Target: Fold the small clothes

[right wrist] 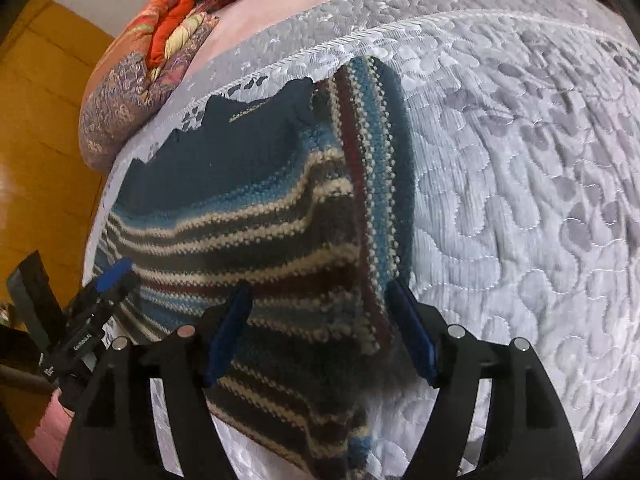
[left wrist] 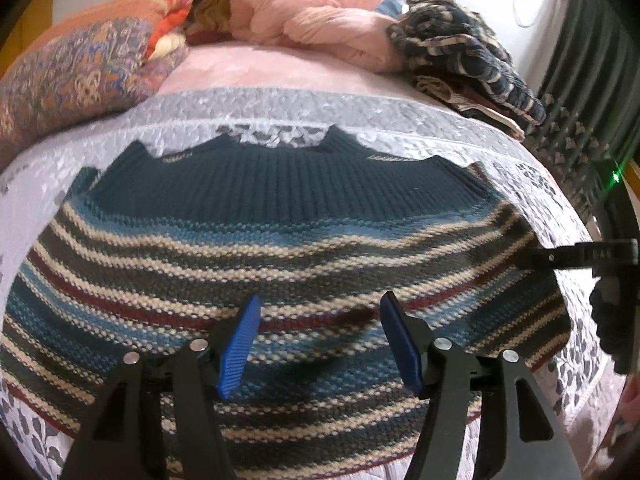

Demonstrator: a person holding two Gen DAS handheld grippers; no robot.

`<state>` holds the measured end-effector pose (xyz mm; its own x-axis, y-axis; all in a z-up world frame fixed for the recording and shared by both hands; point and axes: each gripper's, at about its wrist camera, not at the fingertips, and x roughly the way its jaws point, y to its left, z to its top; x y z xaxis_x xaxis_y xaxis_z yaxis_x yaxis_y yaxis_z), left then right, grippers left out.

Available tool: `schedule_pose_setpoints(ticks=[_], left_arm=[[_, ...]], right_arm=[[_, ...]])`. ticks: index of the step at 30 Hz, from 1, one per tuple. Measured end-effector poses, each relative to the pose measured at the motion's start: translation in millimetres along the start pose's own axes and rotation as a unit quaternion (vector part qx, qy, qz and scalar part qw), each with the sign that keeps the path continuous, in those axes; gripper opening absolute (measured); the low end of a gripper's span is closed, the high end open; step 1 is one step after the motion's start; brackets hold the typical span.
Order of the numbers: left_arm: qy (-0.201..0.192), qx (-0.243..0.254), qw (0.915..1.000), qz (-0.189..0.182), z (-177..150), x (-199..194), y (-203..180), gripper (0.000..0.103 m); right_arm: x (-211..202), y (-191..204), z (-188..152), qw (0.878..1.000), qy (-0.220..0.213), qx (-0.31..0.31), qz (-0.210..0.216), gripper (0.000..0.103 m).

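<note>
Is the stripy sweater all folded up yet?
Partly. The striped sweater lies spread on the quilt, with one sleeve folded in along its side.

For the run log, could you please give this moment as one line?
stage: sleeve folded in | item: striped knitted sweater flat on grey quilted bedspread | left gripper: jaws open | right gripper: jaws open

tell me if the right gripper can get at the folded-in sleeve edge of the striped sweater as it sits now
Probably yes. The right gripper is open, its blue fingers straddling the lower end of the folded-in sleeve of the striped sweater. Nothing lies on it, and the left gripper sits further along the hem.
</note>
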<state>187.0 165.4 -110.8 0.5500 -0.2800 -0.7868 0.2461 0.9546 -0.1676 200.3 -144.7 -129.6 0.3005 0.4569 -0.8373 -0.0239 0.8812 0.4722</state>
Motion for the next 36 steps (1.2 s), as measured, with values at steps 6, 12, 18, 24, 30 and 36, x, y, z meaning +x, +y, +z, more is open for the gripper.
schedule_pose_setpoints(ticks=[6,12,18,24,30,36], left_arm=[[0.023,-0.026,0.9993,-0.017,8.9,6.9,17.2,0.063],[0.031,-0.026,0.9986,-0.033,7.8,10.7,23.1,0.066],[0.04,-0.035,0.997,-0.057,8.6,8.6,32.6,0.066],[0.044,-0.052,0.9953,-0.069,11.8,-0.7,46.3,0.066],[0.034,-0.071,0.9937,-0.08,15.6,-15.0,65.1,0.066],[0.016,-0.089,0.992,-0.087,18.9,-32.9,87.9,0.066]], right_arm=[[1.3,1.3,4.7,1.0,-0.01,0.006,0.018,0.059],[10.5,-5.4,8.2,1.0,-0.015,0.016,0.012,0.036],[-1.2,-1.2,7.5,0.999,-0.021,0.034,0.022,0.021],[-22.9,39.6,12.2,1.0,-0.028,0.01,0.009,0.018],[-36.2,112.3,19.3,0.999,-0.029,-0.039,-0.003,0.018],[-26.7,182.2,24.0,0.996,-0.019,-0.083,-0.016,0.018]])
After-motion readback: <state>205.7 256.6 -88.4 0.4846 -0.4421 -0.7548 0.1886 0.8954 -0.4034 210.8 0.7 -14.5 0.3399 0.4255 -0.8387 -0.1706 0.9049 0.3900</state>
